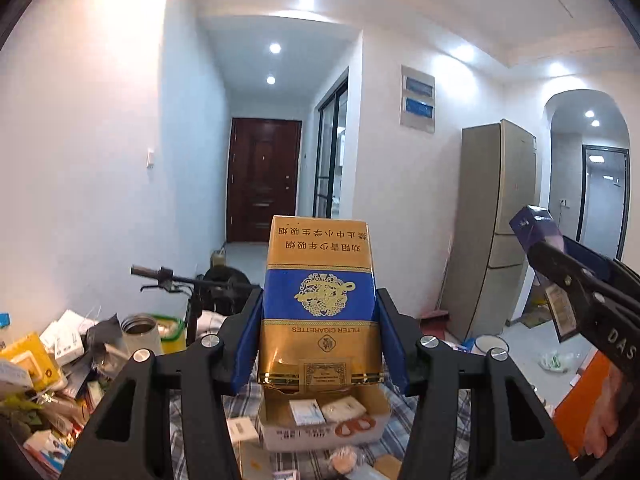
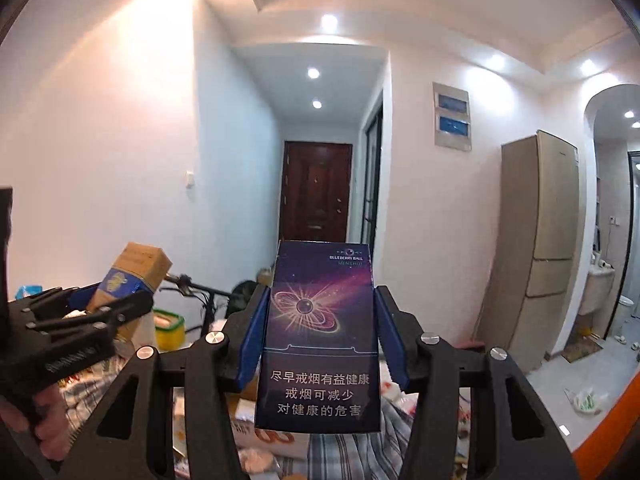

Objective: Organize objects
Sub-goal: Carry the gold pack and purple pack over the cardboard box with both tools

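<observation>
The left gripper squeezes a gold and blue cigarette pack, held up high. The right gripper squeezes a dark purple cigarette pack, also up in the air. Ahead there is open room all the way to the brown door. Below sits an open cardboard box with small white packs inside, on a checked cloth.
</observation>
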The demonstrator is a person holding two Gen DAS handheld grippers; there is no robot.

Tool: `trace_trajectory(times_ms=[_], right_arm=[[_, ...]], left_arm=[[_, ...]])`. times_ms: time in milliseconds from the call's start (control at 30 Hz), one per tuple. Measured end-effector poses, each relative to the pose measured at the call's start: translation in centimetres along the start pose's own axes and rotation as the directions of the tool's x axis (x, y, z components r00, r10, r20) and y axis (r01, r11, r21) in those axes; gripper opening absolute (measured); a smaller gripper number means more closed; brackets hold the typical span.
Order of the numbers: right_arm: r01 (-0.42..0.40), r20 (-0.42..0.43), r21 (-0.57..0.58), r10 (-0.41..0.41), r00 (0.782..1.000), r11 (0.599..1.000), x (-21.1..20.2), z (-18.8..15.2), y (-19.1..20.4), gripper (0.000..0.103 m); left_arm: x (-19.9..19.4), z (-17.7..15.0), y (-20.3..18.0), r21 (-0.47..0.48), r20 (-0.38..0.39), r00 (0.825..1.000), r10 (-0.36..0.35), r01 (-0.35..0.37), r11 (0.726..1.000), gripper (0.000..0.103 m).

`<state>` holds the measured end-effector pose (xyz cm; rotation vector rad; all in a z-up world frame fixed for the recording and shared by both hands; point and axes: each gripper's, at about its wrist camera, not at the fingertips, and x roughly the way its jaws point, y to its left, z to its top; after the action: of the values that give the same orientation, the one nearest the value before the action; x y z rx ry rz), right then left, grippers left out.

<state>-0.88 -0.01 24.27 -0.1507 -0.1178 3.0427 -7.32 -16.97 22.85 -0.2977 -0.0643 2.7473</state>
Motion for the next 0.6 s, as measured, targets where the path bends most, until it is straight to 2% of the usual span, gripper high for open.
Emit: trace_trajectory(times_ms=[67,167,233,367,400,500,600], right_arm=[[0.010,0.020,0.008,-0.010,1.000,1.000,0.7,0.8,0.1,0.050],[0.009,0.048,0.034,-0.010,0.999,0.999,2.1,1.4,0.3,0.050],[-0.011,0.037,0.038,0.010,0.999,0.999,3.5,1.1,0.6,0.050],[-0.044,-0.034,0.052,0.046,0.998,0.998,7.2,-1.9,0.6,0.050],[-0.052,-0.055,0.065,0.056,0.997,0.997,8.0,-2.8,0.4,0.050],[-0.080,-0.122,0.048,0.085,0.989,0.996,10.6,-3.8,0.3,0.050],[-0.080,-0.156,0.056,0.088,0.984,0.995,12.2,-4.5,0.1,0.050]], left_arm=[[0.4,0.6,0.1,-0.003,0.010,1.000,-0.028,0.028,1.000,0.056],[1.1,1.0,0.5,0.002,0.024,1.000,-0.019,0.019,1.000,0.056],[1.9,0.5,1.1,-0.007,0.019,1.000,-0.018,0.018,1.000,0.056],[4.8,-2.0,2.8,-0.052,-0.040,0.999,0.019,-0.021,0.998,0.056],[6.0,-2.2,2.9,-0.044,-0.070,0.997,0.009,-0.012,0.999,0.056],[7.3,-2.8,3.4,-0.087,-0.096,0.995,0.007,-0.015,0.996,0.056],[7.9,-3.2,2.5,-0.035,-0.106,0.994,0.011,-0.015,0.999,0.056]])
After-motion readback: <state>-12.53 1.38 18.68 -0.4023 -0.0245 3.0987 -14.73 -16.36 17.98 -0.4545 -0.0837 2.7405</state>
